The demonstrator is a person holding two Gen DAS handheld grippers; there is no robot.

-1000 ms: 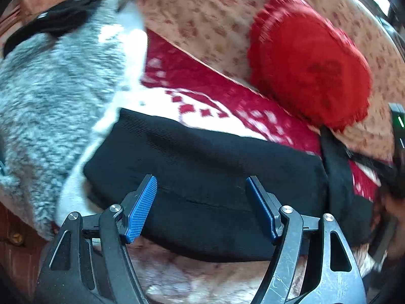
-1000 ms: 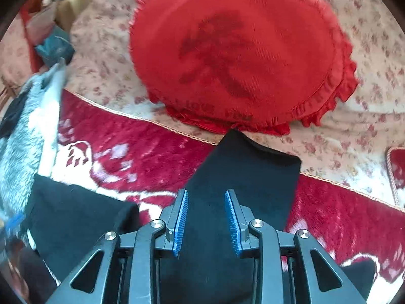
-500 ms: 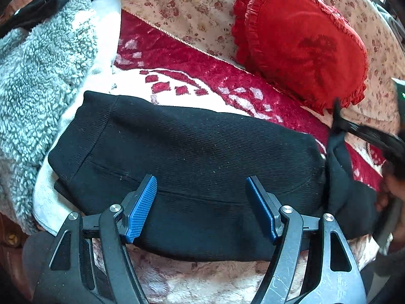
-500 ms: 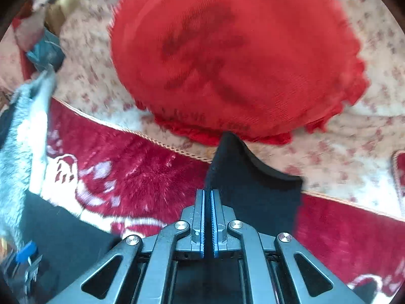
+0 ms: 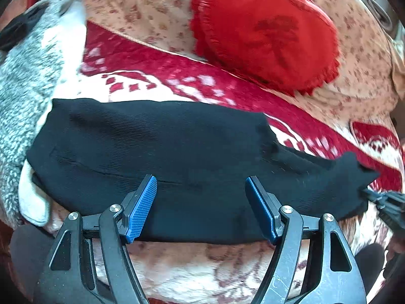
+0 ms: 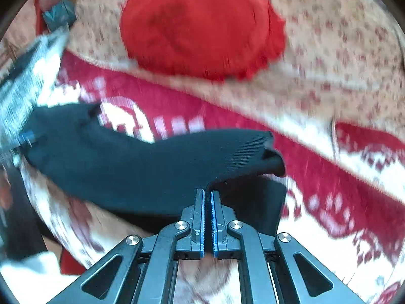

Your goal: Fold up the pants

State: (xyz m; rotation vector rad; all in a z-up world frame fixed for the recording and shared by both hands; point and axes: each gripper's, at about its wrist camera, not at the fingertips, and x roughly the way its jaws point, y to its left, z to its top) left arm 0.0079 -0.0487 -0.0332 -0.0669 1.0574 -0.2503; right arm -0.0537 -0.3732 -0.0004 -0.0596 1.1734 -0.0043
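Pants point(image 5: 162, 157) are laid along the blanket's point(image 5: 177, 68) near edge. Left gripper point(image 5: 201, 210) is spread wide above them; right gripper point(image 6: 207, 217) is clamped on a leg fold. Thin pinch: fabric could slip, and the fold be lost.

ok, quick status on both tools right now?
Left tool: open, holding nothing, fingers over the black pants.
Right tool: closed on the pants.

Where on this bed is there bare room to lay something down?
Free: the red-and-white blanket between the black pants and the red frilly cushion, and its right part beyond the pants' end. Crowded: the grey fleece piled left, and the front edge, where the left gripper hovers.
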